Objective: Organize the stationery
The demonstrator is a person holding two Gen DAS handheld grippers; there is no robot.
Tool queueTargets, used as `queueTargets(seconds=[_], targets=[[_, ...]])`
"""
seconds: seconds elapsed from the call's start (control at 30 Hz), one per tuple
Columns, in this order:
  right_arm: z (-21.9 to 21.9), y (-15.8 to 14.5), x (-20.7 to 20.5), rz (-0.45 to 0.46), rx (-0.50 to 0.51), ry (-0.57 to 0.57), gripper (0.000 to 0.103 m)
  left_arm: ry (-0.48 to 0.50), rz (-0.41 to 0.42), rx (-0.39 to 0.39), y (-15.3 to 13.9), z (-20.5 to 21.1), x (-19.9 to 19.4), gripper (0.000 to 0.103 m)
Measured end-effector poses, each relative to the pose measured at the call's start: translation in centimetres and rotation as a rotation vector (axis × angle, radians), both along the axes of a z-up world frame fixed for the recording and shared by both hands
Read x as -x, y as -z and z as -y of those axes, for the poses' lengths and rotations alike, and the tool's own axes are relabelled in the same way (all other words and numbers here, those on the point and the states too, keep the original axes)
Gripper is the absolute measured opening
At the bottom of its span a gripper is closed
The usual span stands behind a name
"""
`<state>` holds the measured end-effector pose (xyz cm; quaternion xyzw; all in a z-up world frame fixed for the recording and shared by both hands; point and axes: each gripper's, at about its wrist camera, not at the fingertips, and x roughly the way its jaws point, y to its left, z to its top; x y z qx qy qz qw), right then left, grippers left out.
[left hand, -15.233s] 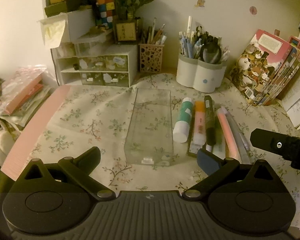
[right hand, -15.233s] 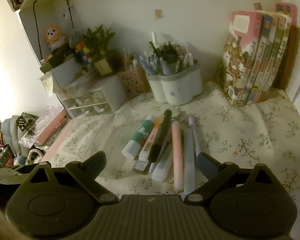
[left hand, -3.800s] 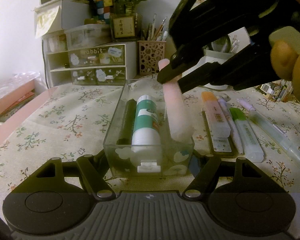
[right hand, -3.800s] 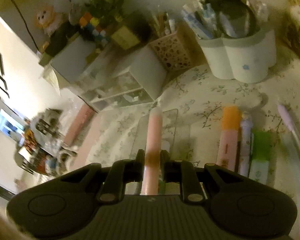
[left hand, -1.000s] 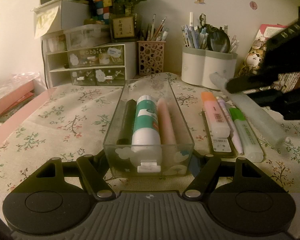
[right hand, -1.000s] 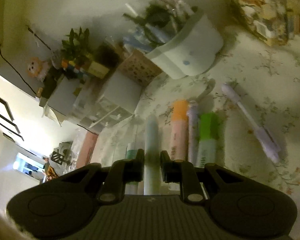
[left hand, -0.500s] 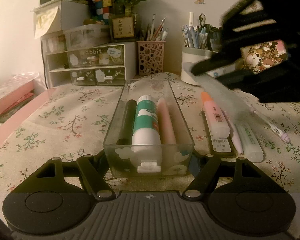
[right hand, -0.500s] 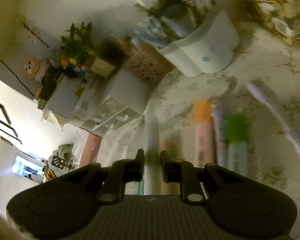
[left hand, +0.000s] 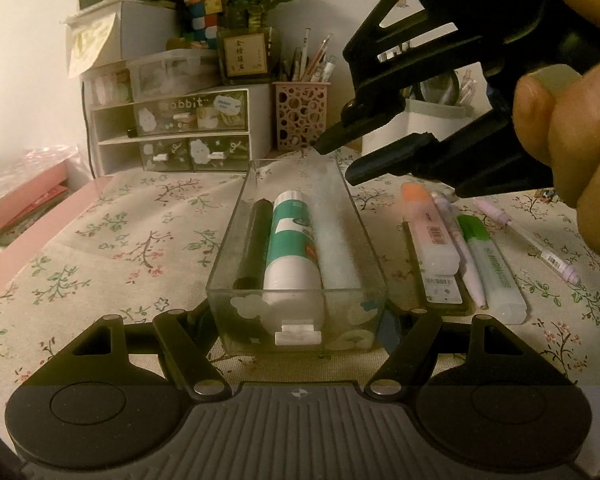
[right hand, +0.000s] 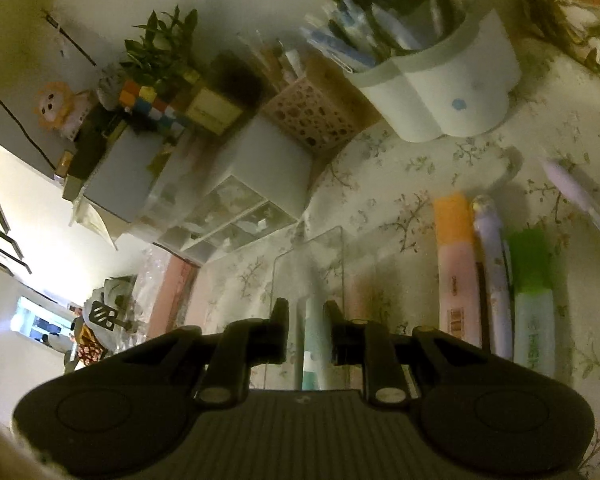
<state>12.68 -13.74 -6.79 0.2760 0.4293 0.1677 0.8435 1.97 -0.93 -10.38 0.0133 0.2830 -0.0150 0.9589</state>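
Item: clear plastic tray [left hand: 236, 236], long and narrow, set on a floral tablecloth [left hand: 132, 240]. The near end of the tray is seen clamped between the two fingers of the left gripper [left hand: 298, 318], one finger pressed against each side wall. Contents, lying lengthwise side by side: a black marker [left hand: 254, 240] at the left, a green-and-white glue stick [left hand: 292, 248] in the middle, and a frosted pale pen [left hand: 334, 232] at the right, resting in the tray. Item: right gripper [left hand: 342, 156], held in a person's hand [left hand: 572, 136], poised over the far right corner of the tray. Its jaws are seen parting, a narrow gap standing between the tips; in the right wrist view the frosted pen lies between the fingers of the right gripper [right hand: 307, 322] with a sliver of space on each side, so that it is no longer pinched. Items left on the cloth to the right of the tray, laid parallel: an orange highlighter [left hand: 428, 232], a slim lilac pen [left hand: 460, 248], a green highlighter [left hand: 488, 264], and, a little apart, a clear pen with lilac ends [left hand: 528, 240]. At the back, a white pen holder [right hand: 440, 92] is noted.
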Motion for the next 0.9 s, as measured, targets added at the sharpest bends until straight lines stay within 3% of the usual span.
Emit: queueTargets(seconds=[0.63, 0.9], targets=[[2.4, 0.3, 1.2, 0.002, 0.026, 0.04, 0.015, 0.0, 0.0, 0.003, 0.0, 0.0, -0.1, 0.073], [6.6, -1.3, 2.0, 0.058, 0.1, 0.139, 0.015, -0.005, -0.011, 0.034, -0.2, -0.9, -0.5, 0.073]])
